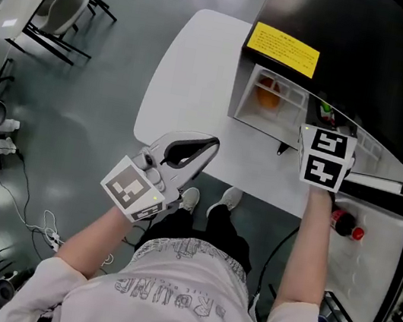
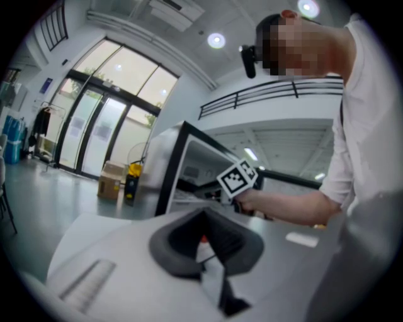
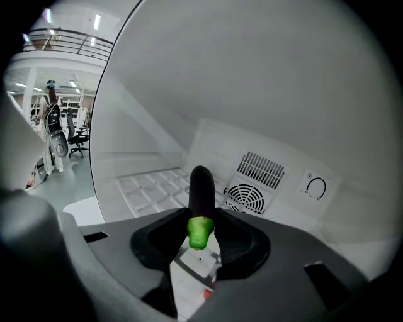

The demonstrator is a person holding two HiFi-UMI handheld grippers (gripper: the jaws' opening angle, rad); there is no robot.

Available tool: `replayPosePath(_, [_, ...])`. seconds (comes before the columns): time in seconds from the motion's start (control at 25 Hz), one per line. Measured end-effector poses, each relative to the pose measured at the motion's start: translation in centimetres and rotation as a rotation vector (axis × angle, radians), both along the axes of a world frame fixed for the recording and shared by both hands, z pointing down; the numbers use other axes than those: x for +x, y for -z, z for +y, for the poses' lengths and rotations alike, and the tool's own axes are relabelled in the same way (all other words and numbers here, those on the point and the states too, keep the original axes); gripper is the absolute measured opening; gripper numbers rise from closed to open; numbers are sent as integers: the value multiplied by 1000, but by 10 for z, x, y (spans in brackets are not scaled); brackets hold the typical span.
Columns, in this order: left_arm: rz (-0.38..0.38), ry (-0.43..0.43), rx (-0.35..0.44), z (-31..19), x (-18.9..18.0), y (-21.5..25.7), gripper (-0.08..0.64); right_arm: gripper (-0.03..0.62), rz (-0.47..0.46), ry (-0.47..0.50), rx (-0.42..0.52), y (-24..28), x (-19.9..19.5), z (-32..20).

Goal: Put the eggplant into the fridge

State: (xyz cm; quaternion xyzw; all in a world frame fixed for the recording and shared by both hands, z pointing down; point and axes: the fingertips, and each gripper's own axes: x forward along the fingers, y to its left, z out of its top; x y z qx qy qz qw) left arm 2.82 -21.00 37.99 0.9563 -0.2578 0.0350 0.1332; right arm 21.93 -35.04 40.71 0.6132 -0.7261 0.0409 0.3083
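The dark purple eggplant [image 3: 201, 192] with its green stem end towards the camera is clamped between the pads of my right gripper [image 3: 202, 217]. It sticks forward into the white inside of the black fridge [image 1: 346, 43], above a wire shelf [image 3: 148, 188]. In the head view my right gripper [image 1: 325, 123] reaches into the fridge opening, its jaws mostly hidden behind its marker cube. My left gripper [image 1: 205, 146] hovers over the table's front edge, shut with nothing in it; its own view shows the closed left gripper [image 2: 205, 242].
The fridge stands on a white table [image 1: 193, 78], with its door [image 1: 370, 255] swung open to the right and a red-capped bottle [image 1: 345, 224] in the door rack. An orange fruit [image 1: 267, 95] lies on a shelf at the left. A fan grille [image 3: 247, 196] is on the back wall.
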Motion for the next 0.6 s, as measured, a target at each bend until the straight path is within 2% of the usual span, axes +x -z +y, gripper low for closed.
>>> replayPosePath(0.6, [2, 3, 2, 2, 0, 1, 8, 146, -18, 8, -5, -1, 0, 0])
